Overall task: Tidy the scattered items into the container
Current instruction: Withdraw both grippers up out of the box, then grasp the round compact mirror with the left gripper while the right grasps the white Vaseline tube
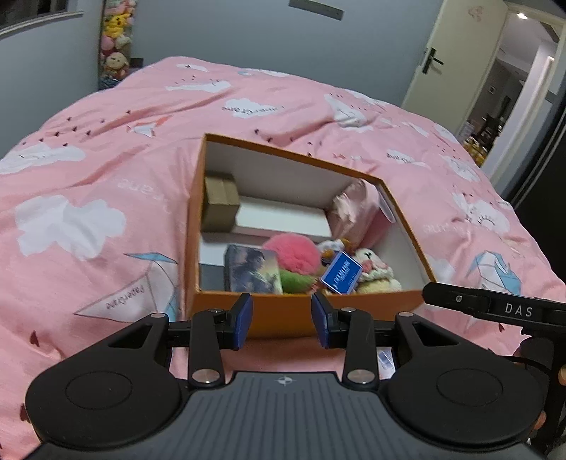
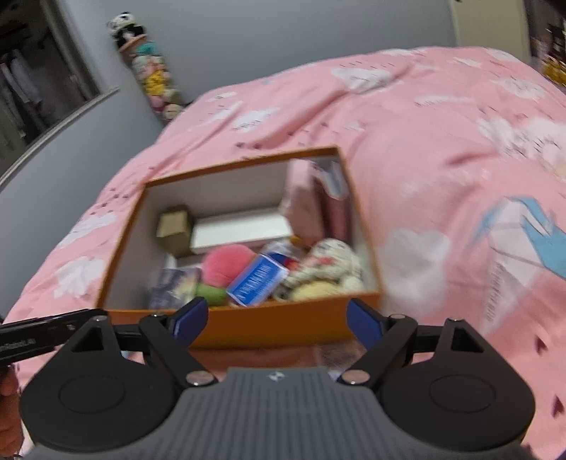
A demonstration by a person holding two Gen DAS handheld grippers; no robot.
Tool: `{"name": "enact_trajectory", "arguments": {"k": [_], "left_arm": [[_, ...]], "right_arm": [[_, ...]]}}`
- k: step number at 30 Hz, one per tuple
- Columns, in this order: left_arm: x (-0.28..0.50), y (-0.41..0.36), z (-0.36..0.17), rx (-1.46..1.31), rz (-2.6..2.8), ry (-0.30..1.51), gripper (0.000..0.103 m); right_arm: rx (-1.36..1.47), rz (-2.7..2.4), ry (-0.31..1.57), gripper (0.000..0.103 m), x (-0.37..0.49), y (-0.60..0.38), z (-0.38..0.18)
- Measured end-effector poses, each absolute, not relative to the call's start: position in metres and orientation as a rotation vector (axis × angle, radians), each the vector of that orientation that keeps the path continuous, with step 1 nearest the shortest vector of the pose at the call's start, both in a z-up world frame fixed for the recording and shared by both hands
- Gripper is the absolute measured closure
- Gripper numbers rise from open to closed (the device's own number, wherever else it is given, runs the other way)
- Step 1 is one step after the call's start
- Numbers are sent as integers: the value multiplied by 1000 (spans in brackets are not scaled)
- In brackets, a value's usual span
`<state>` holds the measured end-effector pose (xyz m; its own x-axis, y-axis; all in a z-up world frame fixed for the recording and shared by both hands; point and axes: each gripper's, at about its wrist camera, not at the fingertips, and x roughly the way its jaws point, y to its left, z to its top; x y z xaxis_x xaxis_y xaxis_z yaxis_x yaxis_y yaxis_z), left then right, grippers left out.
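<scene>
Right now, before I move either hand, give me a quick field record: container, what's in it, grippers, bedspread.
container: orange box, open-topped, on the pink bedspread
contents: brown carton, white flat box, pink pompom, blue card box, photo card, plush toys
left gripper: open, nothing between the fingers
right gripper: open wide, nothing held
bedspread: no loose items visible in either view

A pink quilt (image 1: 106, 159) covers the bed beneath grey walls (image 1: 212, 32), door (image 1: 431, 63) ajar.

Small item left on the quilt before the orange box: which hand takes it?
Right, probably: the item lies between the wide-open fingers of the right gripper; the left gripper is narrower, aimed beside it.
</scene>
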<state>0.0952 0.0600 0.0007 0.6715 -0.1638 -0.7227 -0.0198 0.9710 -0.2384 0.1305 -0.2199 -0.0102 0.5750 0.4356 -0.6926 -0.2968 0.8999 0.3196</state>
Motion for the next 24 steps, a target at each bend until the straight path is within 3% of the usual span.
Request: {"name": "enact_trajectory", "arguments": {"k": [7,11,16,24], "left_arm": [[95,47,-11,-219,-150,898,62],[93,48,-16,-207,-150,937,62],[96,67,-18,-162,-97,1014,62],[103,99,-39,-84,-28,1204,57]], "right_arm": [[173,357,914,22,120,-252,-25],[114,363,981,38,120,-258,-39],[-41,406,1075,48,123,-246,-70],[-44,451,1109,49,130,-239,-84]]}}
